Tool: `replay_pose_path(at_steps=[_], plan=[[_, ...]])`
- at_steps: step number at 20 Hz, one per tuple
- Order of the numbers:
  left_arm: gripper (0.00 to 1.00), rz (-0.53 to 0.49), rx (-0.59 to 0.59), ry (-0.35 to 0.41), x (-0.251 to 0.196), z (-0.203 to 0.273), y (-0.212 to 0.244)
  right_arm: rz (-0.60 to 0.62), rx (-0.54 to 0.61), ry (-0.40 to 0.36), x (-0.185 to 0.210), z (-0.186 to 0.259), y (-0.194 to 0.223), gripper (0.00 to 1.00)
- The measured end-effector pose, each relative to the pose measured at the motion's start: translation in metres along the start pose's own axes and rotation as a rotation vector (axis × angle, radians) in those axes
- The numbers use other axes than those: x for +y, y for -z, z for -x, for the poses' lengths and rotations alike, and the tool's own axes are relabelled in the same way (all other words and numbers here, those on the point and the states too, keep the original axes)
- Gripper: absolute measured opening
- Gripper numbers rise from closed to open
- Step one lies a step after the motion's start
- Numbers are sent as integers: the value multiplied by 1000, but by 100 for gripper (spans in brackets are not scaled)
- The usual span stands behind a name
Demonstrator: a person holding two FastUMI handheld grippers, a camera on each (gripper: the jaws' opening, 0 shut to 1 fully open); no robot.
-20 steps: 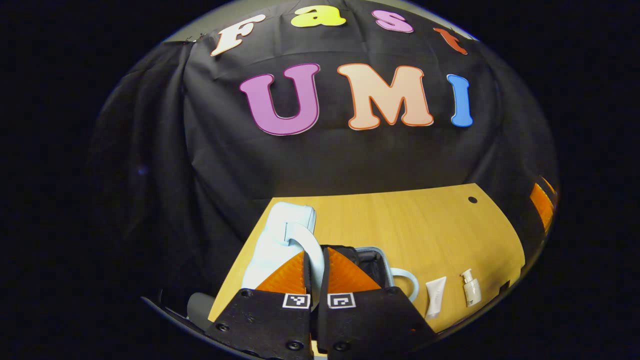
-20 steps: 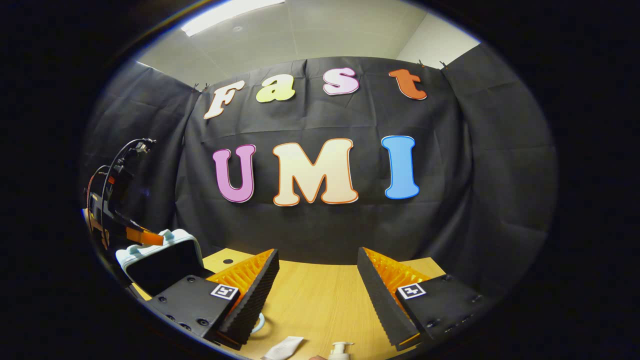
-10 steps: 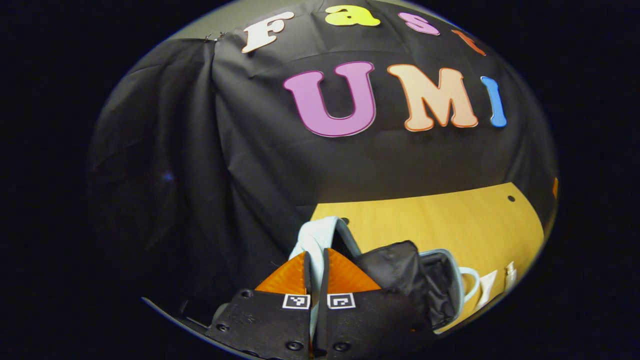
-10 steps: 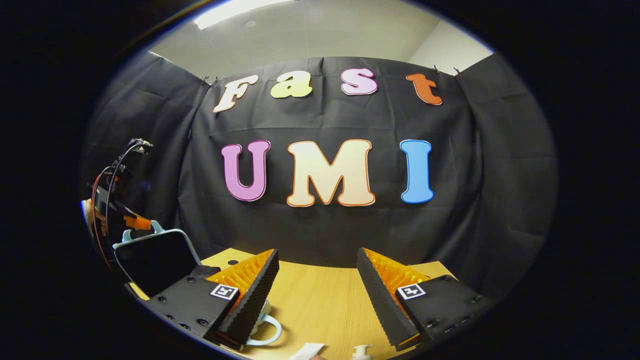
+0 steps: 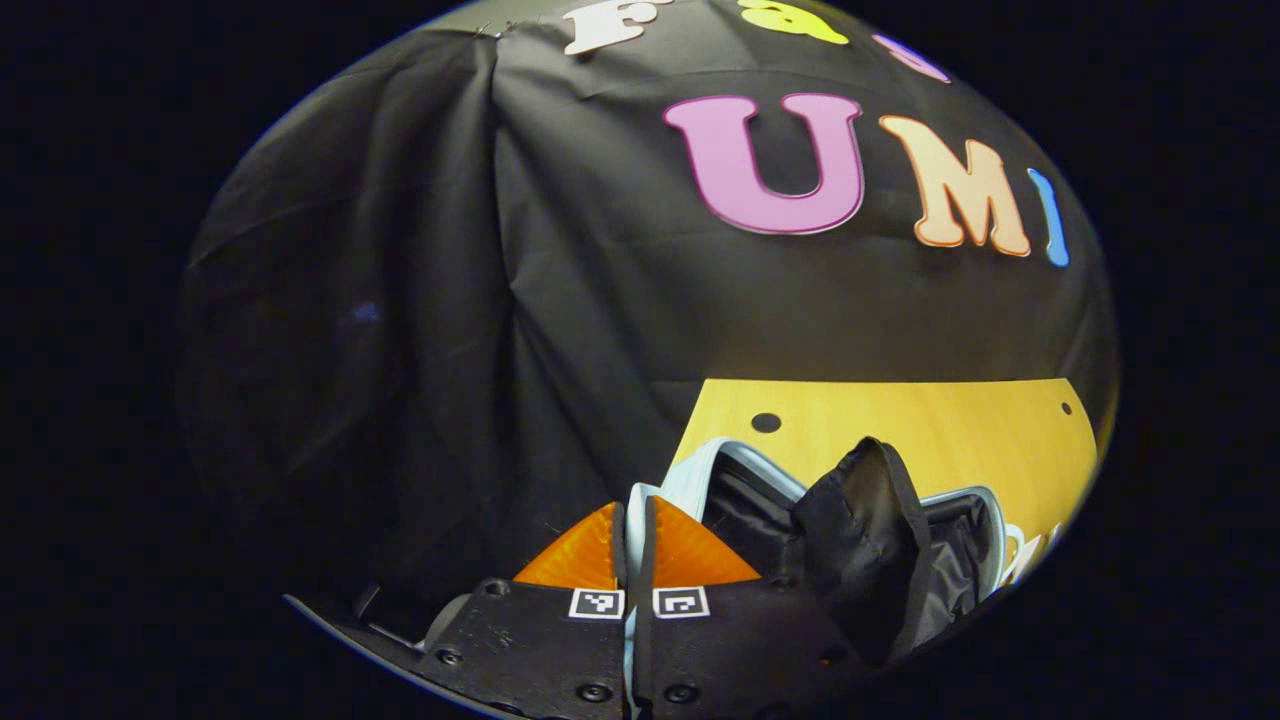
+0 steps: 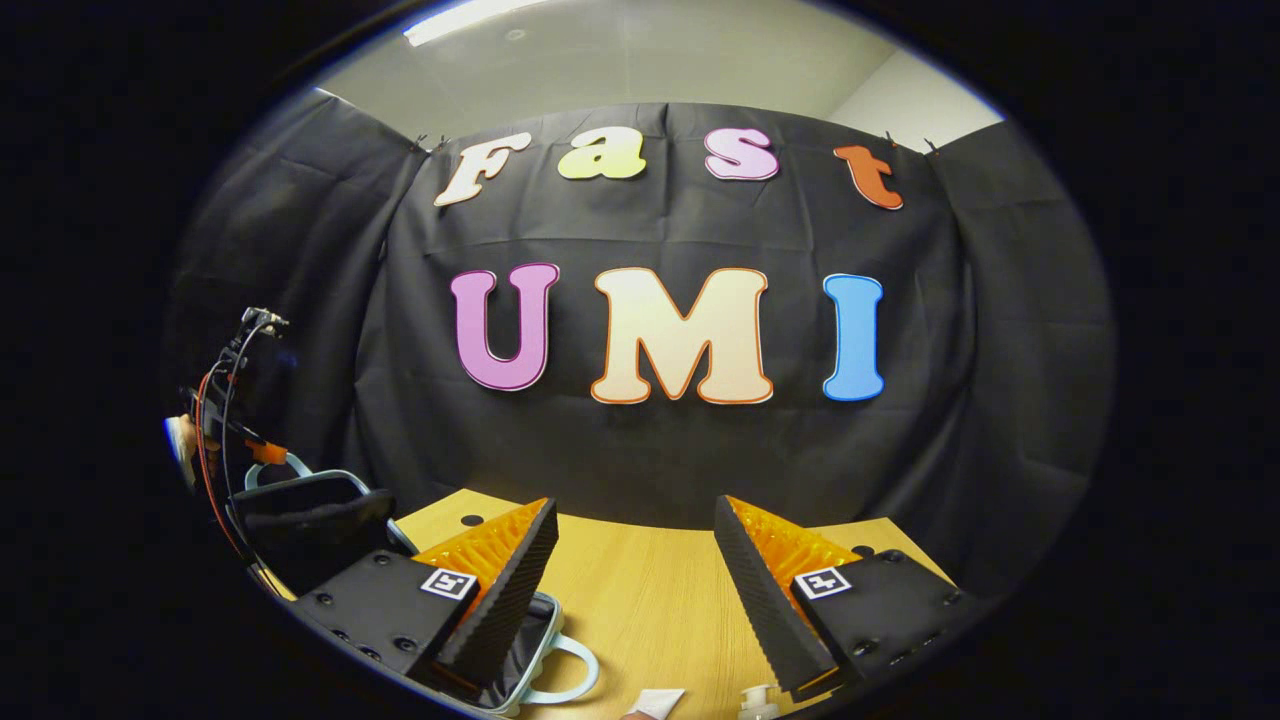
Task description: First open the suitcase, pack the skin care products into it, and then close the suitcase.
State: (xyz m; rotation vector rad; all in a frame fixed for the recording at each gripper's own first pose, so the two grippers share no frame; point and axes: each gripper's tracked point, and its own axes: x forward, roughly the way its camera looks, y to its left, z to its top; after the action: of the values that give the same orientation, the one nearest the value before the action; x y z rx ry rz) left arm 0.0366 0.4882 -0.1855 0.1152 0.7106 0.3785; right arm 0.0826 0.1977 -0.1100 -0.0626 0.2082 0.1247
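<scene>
The pale blue suitcase point(image 5: 700, 470) lies wide open on the wooden table point(image 5: 900, 430), its black lining point(image 5: 860, 540) bunched up. My left gripper point(image 5: 630, 530) is shut on the lid's pale blue handle, a thin strip of which shows between the fingers. In the right gripper view, the raised lid point(image 6: 310, 520) stands at the far left with the left gripper point(image 6: 265, 455) at its top handle. My right gripper point(image 6: 635, 580) hangs open over the table, holding nothing. A white tube point(image 6: 660, 703) and a pump bottle point(image 6: 760, 700) lie at the bottom edge.
The suitcase base's side handle point(image 6: 570, 670) curls out just beside my right gripper's left finger. Black cloth wall closes off the back and both sides. A small round hole point(image 5: 766, 422) marks the table near the back edge.
The left gripper has swung the lid further open and to the left by its handle, baring the black lining. The right gripper has shifted only slightly and stays open.
</scene>
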Motion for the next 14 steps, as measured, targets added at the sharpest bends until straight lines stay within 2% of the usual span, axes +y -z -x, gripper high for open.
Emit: replay_pose_path(at_steps=[5, 10, 14], plan=[[0, 69, 99, -12, 22, -49, 44, 20, 6, 32, 5, -6, 2, 100], [0, 145, 209, -8, 31, -94, 111, 48, 46, 58, 9, -12, 13, 100], [0, 220, 270, -7, 37, -117, 153, 81, 63, 62, 15, -11, 18, 99]])
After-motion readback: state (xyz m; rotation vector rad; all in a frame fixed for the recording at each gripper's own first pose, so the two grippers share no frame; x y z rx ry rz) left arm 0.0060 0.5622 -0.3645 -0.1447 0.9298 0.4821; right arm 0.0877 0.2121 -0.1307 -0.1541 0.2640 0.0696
